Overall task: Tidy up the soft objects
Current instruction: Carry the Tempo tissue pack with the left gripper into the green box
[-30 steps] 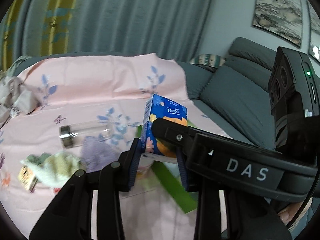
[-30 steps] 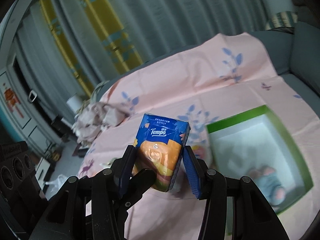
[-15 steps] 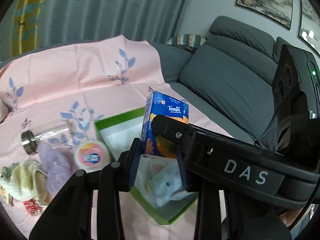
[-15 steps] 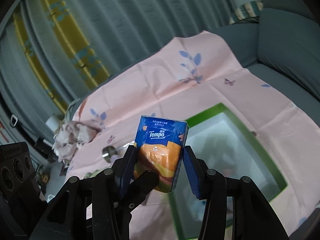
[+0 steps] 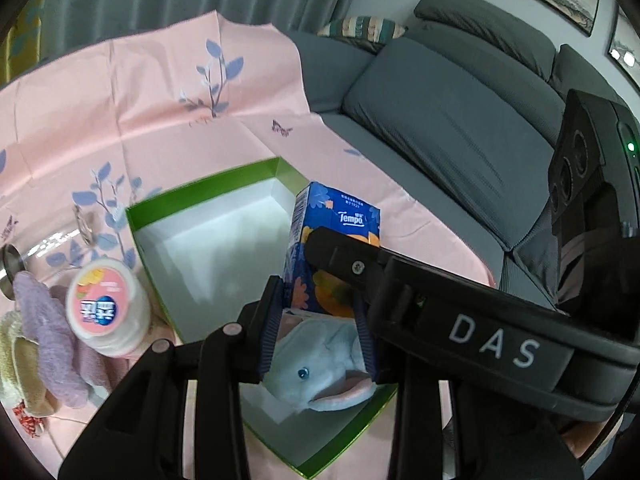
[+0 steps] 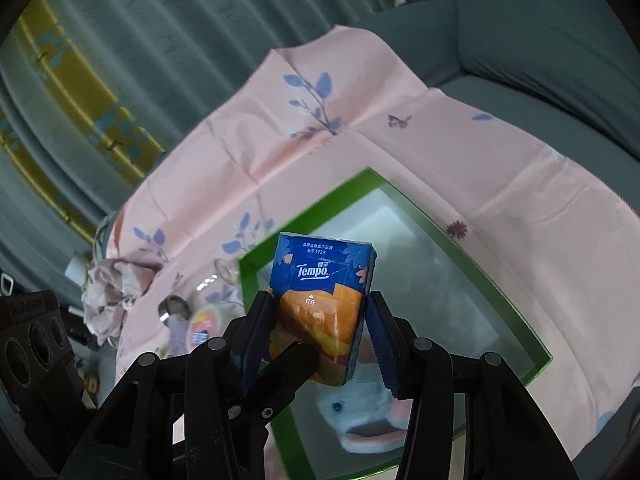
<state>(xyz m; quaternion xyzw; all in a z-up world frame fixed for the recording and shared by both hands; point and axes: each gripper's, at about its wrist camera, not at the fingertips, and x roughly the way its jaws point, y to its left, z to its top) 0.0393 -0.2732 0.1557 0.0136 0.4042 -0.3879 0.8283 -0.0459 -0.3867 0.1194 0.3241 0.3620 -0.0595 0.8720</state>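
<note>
The tissue pack (image 6: 322, 308) is clamped upright by both grippers, left (image 5: 316, 320) and right (image 6: 320, 336), above the green box (image 5: 208, 184). A plush toy (image 5: 320, 368) is seen lying in the box's near corner on the pink sheet (image 5: 120, 100).

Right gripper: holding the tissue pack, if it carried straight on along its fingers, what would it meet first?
Probably the plush toy lying in the green box. The right gripper, shut on the tissue pack, points down into the box, and the toy sits just beyond its fingertips. Depth is uncertain.
</note>
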